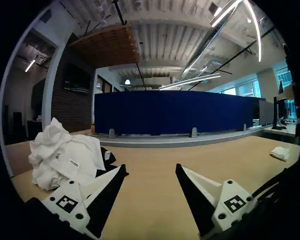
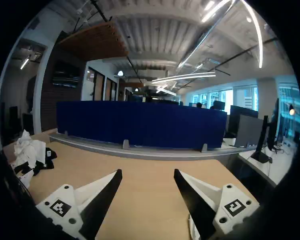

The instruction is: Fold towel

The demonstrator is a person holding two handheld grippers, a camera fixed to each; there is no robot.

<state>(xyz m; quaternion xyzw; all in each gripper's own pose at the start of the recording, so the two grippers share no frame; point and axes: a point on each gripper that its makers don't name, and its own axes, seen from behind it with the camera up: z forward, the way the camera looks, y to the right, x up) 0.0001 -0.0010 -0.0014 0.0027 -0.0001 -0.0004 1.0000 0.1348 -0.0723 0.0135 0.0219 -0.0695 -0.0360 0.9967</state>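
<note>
Both wide open, holding nothing: left gripper (image 1: pixel 150 166), right gripper (image 2: pixel 147 171); they hover over the bench (image 1: pixel 158 192) facing the blue divider (image 1: pixel 170 112); crumpled white towel (image 1: pixel 62 156) heaped near the divider's left end; small folded cloth (image 1: pixel 280 153) toward its right end

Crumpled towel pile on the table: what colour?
The towel pile is white, with black cloth beside it; clearest in the left gripper view.

Pale wooden surface (image 1: pixel 150 160) runs out to a long blue partition (image 1: pixel 170 112). Behind it stands a dark brick wall (image 1: pixel 70 108), with a slatted wooden panel (image 1: pixel 106 46) hanging overhead. Bright light strips (image 1: pixel 190 81) cross the bare ceiling, and there are windows (image 2: pixel 218 98) and monitors (image 2: pixel 248 130) beyond.
</note>
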